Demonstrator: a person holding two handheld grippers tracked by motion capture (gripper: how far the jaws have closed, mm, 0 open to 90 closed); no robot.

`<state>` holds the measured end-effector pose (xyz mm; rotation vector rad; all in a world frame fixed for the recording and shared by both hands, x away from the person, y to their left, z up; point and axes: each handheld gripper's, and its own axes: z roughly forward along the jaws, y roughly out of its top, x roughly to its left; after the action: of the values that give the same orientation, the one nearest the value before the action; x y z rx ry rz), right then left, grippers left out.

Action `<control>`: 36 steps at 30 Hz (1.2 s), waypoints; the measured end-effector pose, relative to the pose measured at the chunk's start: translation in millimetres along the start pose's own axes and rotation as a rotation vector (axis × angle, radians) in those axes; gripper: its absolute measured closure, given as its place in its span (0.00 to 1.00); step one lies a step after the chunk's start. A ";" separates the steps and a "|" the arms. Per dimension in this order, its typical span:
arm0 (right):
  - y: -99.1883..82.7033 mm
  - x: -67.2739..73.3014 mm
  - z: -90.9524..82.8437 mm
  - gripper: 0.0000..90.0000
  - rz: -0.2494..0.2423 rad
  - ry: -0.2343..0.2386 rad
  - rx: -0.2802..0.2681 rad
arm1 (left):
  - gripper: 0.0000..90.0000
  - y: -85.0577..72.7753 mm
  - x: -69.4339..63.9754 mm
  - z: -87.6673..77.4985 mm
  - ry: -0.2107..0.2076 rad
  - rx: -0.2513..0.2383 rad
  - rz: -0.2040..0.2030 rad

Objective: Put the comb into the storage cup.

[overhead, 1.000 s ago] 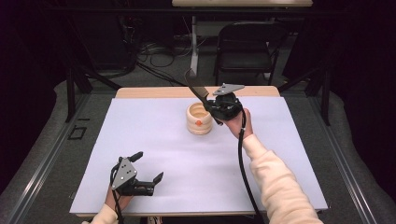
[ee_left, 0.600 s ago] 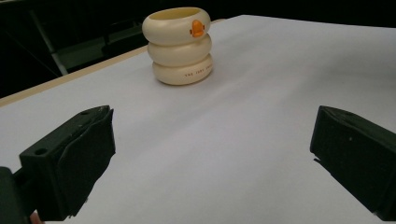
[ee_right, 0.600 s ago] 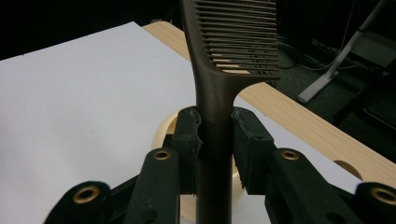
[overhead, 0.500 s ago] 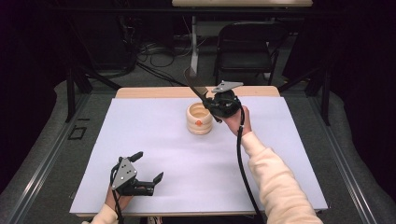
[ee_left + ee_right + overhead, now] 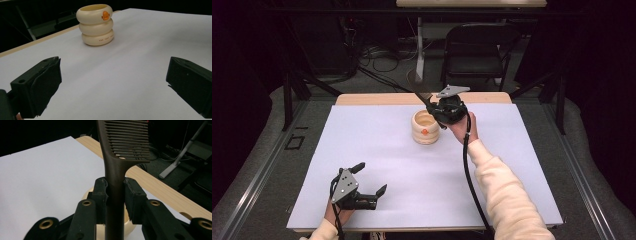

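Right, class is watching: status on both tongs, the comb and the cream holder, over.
Right tongs shut on comb, held above cream holder. Left tongs open, idle, low on white table. Nothing in the way.

room: dark | floor: grey | chair [image 5: 479, 47] behind table [image 5: 377, 99] | cables [image 5: 377, 52]

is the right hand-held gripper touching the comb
Touching. The right gripper view shows the right hand-held gripper with both pads pressed against the comb handle, no gap on either side.
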<state>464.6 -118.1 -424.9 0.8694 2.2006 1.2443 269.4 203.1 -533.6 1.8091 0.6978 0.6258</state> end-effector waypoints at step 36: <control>11.8 4.6 19.4 0.80 -0.028 -0.009 -0.109 | 0.00 0.1 0.4 -0.4 0.002 -0.005 0.001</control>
<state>477.6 -99.0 -424.4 0.7967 2.1091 1.3307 269.4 203.6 -533.3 1.8049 0.6967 0.6290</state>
